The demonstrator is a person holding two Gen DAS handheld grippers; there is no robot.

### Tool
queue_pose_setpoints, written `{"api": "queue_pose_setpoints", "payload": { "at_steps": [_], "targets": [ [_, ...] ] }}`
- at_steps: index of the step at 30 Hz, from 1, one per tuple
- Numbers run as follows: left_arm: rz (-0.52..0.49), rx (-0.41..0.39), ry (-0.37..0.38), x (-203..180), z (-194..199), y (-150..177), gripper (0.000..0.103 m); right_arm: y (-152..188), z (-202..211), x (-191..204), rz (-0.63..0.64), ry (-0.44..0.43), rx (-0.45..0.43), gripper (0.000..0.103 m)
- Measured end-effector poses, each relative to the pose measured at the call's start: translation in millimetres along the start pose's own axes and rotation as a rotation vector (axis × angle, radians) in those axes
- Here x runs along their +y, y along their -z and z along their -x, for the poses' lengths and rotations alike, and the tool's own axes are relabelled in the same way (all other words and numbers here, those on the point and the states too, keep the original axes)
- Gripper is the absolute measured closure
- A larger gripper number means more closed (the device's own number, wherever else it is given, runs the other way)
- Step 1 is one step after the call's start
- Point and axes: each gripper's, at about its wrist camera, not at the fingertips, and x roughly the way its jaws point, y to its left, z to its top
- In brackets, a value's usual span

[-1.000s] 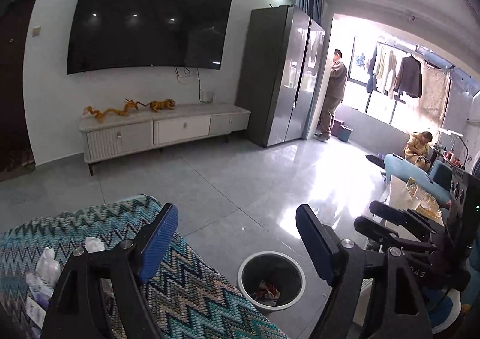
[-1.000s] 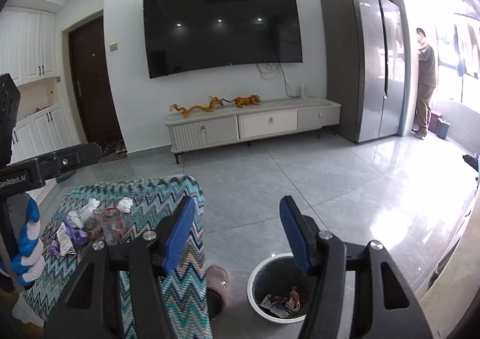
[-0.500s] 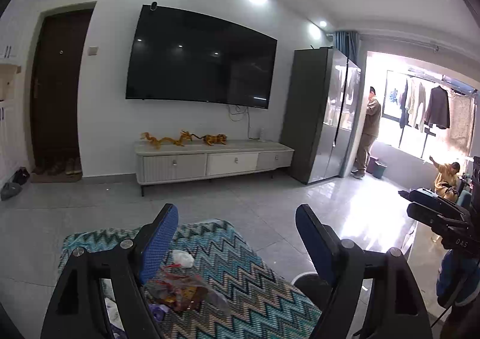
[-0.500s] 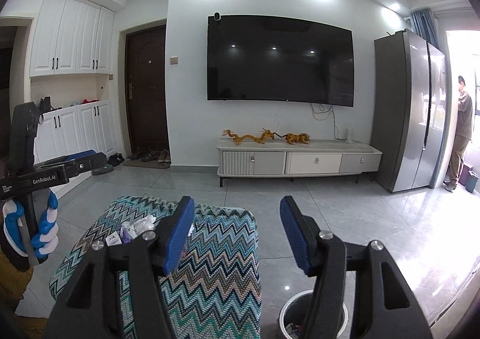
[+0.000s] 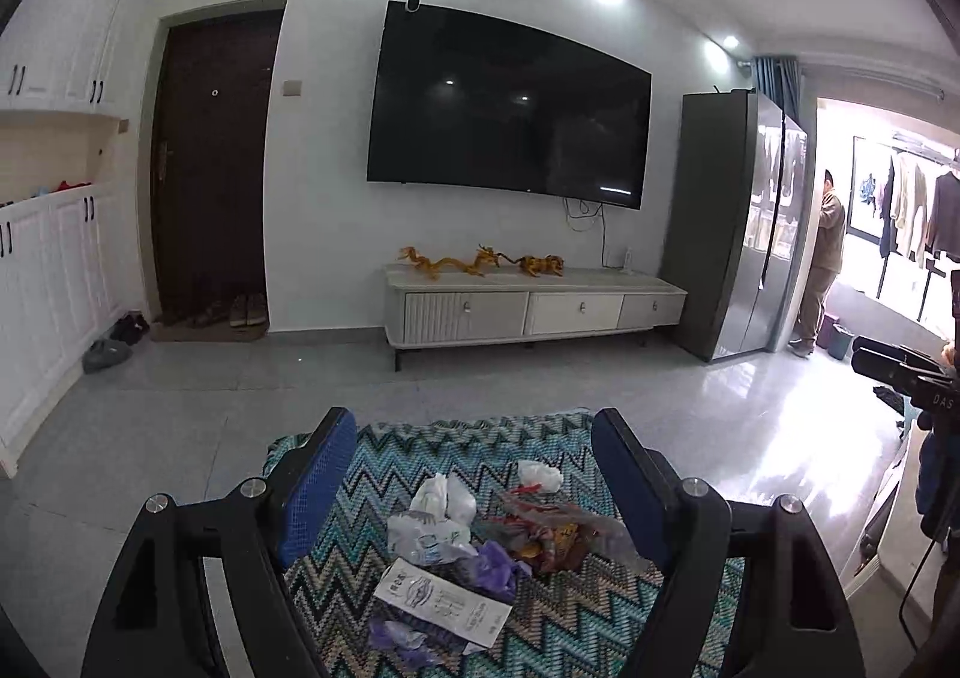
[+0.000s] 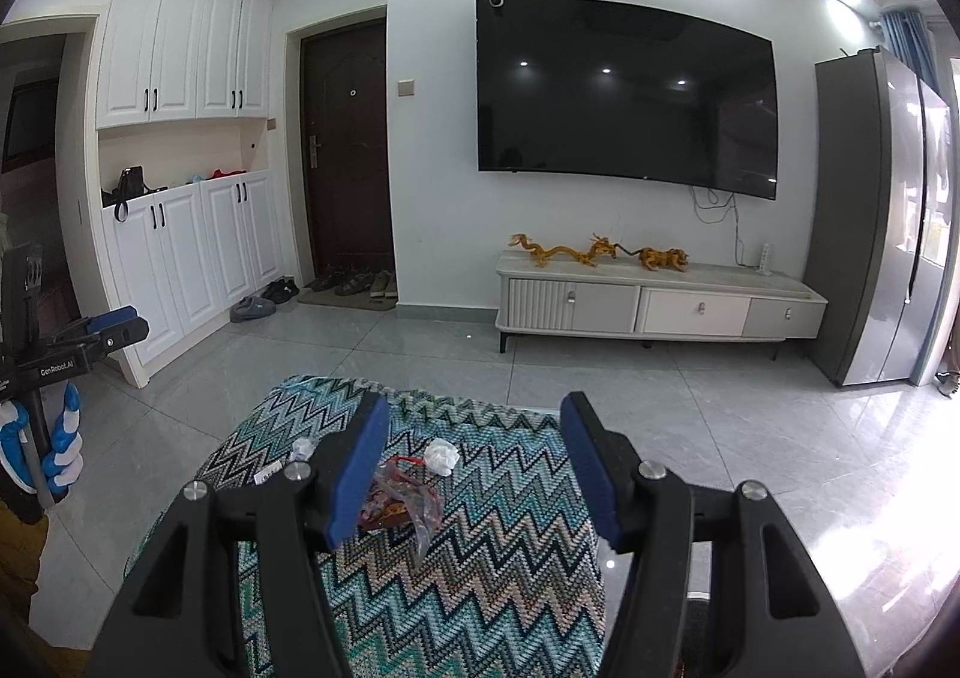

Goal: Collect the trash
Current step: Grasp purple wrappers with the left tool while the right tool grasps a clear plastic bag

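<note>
A pile of trash lies on a zigzag-patterned ottoman [image 5: 558, 624]: crumpled white tissues [image 5: 444, 498], a clear wrapper with red and orange scraps [image 5: 552, 534], purple plastic [image 5: 492, 564] and a white printed packet [image 5: 441, 603]. My left gripper [image 5: 474, 492] is open and empty, held just above and in front of the pile. My right gripper [image 6: 474, 468] is open and empty over the ottoman [image 6: 480, 558], with the red wrapper [image 6: 402, 498] and a white tissue [image 6: 441, 453] between its fingers' line of sight. The left gripper also shows at the left edge of the right wrist view [image 6: 90, 336].
A TV stand [image 5: 534, 306] with gold dragon figures and a wall TV [image 5: 510, 102] stand ahead. A grey fridge [image 5: 738, 222] is at right, with a person [image 5: 822, 258] beyond. White cabinets [image 6: 180, 258] and shoes [image 6: 354, 282] by a door are at left. Tiled floor surrounds the ottoman.
Both grippers have swung left and up, away from the trash bin on the floor, and now face the ottoman's trash pile. The bin is out of view. Both stay open.
</note>
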Motion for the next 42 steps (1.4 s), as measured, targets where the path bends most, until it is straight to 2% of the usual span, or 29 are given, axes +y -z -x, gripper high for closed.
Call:
{"api": "queue_pose_setpoints", "payload": {
  "at_steps": [8,12,19,24,29,30,31,33,34,36,37,42],
  "targets": [
    [-0.001,0.139,-0.01,26.0,-53.0,51.5,0.024,14.9,-78.0,14.4,0.0,-0.063,0.122,0.045],
    [0.016,0.228,0.039,34.5,-86.6,77.8,0.024,33.2,-123.6,12.8,-0.014,-0.082,0.206,0.045],
    [-0.043,0.368,0.121,13.5,-146.3,117.8,0.024,75.9,-207.8,26.3,-0.011,-0.151,0.391,0.045],
    [-0.044,0.46,0.166,4.4,-182.6,138.6,0.035,113.8,-256.1,36.5,0.002,-0.207,0.516,0.045],
    [-0.041,0.511,0.199,-3.7,-203.3,146.7,0.049,141.5,-280.5,36.2,0.011,-0.241,0.581,0.047],
    [-0.04,0.517,0.205,-5.5,-205.7,147.9,0.054,145.2,-282.8,34.8,0.016,-0.242,0.585,0.056],
    [-0.039,0.523,0.21,-6.9,-207.4,148.5,0.064,147.5,-284.3,33.1,0.017,-0.243,0.59,0.066],
    [-0.038,0.536,0.216,-9.5,-210.8,150.1,0.077,151.6,-287.0,29.4,0.02,-0.238,0.593,0.076],
    [-0.038,0.536,0.213,-10.2,-211.5,150.5,0.08,153.2,-288.1,28.3,0.029,-0.233,0.597,0.085],
    [-0.048,0.527,0.204,-12.4,-210.1,150.1,0.083,155.0,-289.4,26.3,0.042,-0.217,0.596,0.094],
    [-0.052,0.522,0.201,-13.3,-208.7,149.4,0.086,154.8,-289.6,25.2,0.046,-0.212,0.592,0.098],
    [-0.043,0.493,0.191,-13.5,-197.1,141.2,0.088,145.8,-276.9,20.1,0.056,-0.173,0.538,0.101]
  ]
}}
